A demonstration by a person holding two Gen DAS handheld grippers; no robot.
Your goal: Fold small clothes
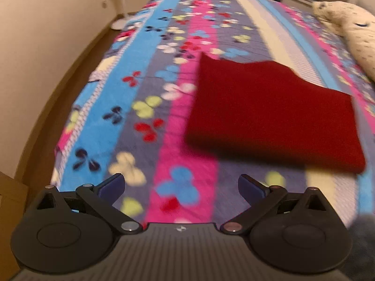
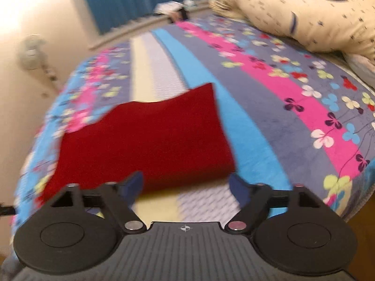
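A dark red folded cloth (image 1: 269, 112) lies flat on the striped flowered bedspread (image 1: 140, 93). In the left wrist view it sits ahead and to the right of my left gripper (image 1: 181, 183), which is open and empty above the bedspread. In the right wrist view the red cloth (image 2: 145, 140) lies just ahead of my right gripper (image 2: 186, 185), which is open and empty, its blue-padded fingers (image 2: 134, 185) close to the cloth's near folded edge. The far edge of the cloth is wavy.
A cream patterned pillow (image 2: 304, 9) lies at the bed's far right, also in the left wrist view (image 1: 351, 30). The bed's left edge drops to a brown floor (image 1: 46, 105) by a cream wall. A white fan (image 2: 35, 51) and blue curtain (image 2: 126, 0) stand beyond.
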